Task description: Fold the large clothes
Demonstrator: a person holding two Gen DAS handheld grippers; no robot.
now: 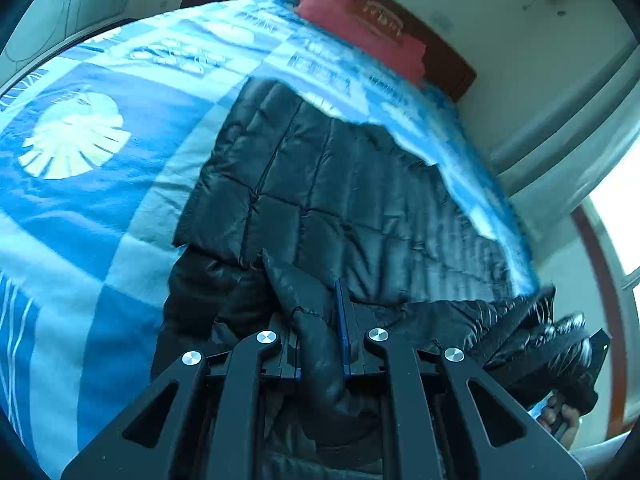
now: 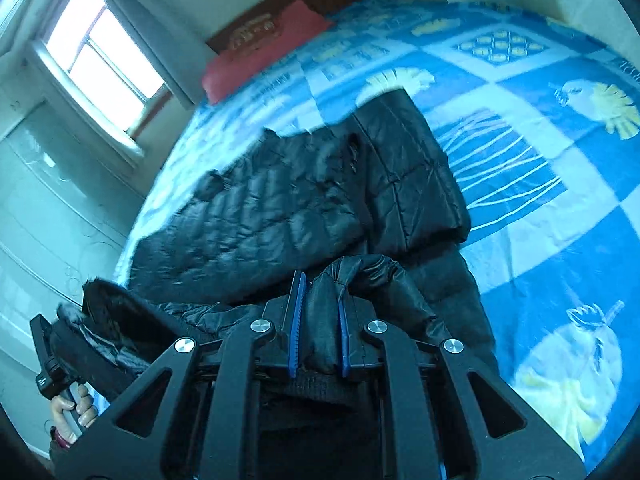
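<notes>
The black quilted jacket (image 1: 344, 184) lies spread on the bed ahead of both sets of fingers, its near edge drawn back into them, so that a bunched fold runs between the fingers of each gripper while the rest stretches away beyond the fingertips. The left gripper (image 1: 320, 312) has its blue-padded fingers (image 1: 341, 312) nearly closed, pinching a thick roll of the jacket's fabric; the roll passes back between them toward the camera. The right gripper (image 2: 320, 308) is likewise almost closed on a puffed fold of the same jacket (image 2: 280, 208), its blue fingers (image 2: 297, 312) pressing each side. In each wrist view the other gripper shows at the frame's edge, carried by a hand (image 2: 74, 408) on its handle, with jacket fabric hanging at it. Beneath the jacket lies a blue and pale checked blanket (image 1: 92, 200) printed with shells and birds. Beyond the fingertips sit a red pillow (image 1: 360, 36) and a dark wooden headboard (image 1: 448, 60), pale walls, and a bright window (image 2: 108, 52).
</notes>
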